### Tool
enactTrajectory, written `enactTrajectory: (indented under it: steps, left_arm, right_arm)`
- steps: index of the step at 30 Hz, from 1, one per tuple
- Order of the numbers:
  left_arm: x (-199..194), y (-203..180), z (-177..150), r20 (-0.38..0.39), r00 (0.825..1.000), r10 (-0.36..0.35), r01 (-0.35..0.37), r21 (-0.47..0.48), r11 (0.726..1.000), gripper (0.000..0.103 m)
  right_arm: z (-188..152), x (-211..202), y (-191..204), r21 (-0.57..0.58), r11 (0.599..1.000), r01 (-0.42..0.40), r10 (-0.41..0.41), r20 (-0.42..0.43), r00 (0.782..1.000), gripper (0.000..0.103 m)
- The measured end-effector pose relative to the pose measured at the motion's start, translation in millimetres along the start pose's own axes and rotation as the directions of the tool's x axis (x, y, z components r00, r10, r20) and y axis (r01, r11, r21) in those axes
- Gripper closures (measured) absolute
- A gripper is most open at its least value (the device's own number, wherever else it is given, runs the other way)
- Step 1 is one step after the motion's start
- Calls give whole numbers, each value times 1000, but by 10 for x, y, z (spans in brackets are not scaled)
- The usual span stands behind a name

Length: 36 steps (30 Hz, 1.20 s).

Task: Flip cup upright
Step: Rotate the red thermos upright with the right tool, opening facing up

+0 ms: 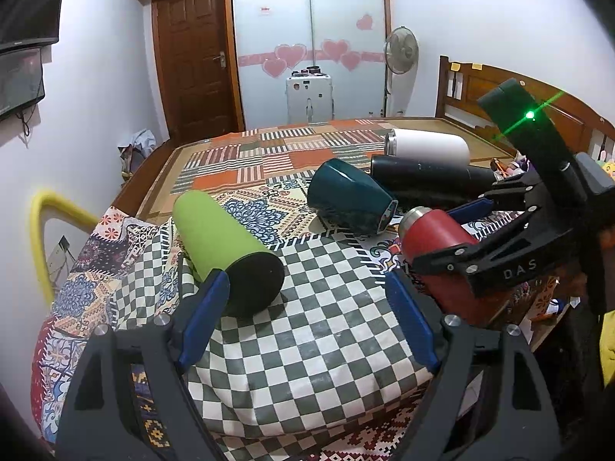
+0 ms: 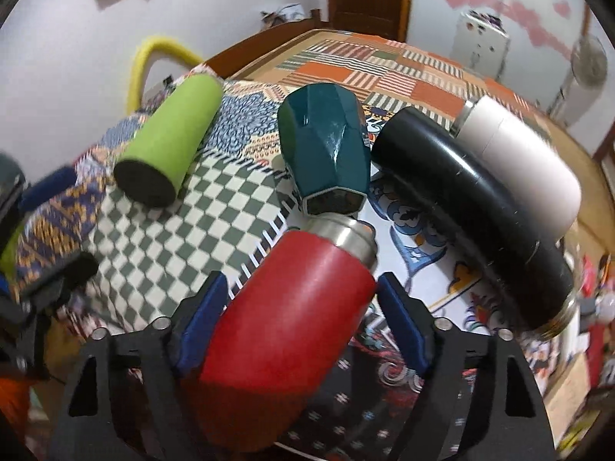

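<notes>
Several cups lie on their sides on a patterned bedspread. A red bottle with a steel neck lies between the open fingers of my right gripper; the jaws stand around it with a gap on each side. It also shows in the left wrist view, with the right gripper over it. My left gripper is open and empty above the checkered cloth, its left pad beside the black base of a green cup. A teal faceted cup lies behind.
A black bottle and a white bottle lie to the right of the teal cup. The green cup lies at the left. A wooden headboard, a fan and a door stand beyond the bed.
</notes>
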<state>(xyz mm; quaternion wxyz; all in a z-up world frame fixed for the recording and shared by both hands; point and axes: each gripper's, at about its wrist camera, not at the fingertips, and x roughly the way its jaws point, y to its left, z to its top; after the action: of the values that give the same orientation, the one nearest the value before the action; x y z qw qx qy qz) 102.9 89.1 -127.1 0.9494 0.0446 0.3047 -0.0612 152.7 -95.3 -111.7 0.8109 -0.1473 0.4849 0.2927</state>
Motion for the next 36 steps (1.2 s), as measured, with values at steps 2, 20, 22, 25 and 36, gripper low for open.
enactTrajectory:
  steps: [2,20,22,25,36]
  left_arm:
    - [0,-29,3,0,1000,-2,2,4,1000,19]
    - [-10,-98,57,3,1000,0,0,-3,1000,19]
    - [-21,-89,82,5,1000,-2,2,-20,1000,19]
    - [-54,-87,110,17,1000,-5,5,-43,999,17]
    - [-149,-229,160,60,998,0,3,-39,999,6]
  right_arm:
    - [10,0,-30,-15,1000,-2,2,-10,1000,30]
    - [-22,31,-102,74,996,-44,45,1,999,39]
    - [-47,-106,-84,54,998,-18,15,57,998,39]
    - [-69,-272,-73,40,999,4,-9,125,992,40]
    - [-49,-604,-48,40,999,11,-23,309,951,43]
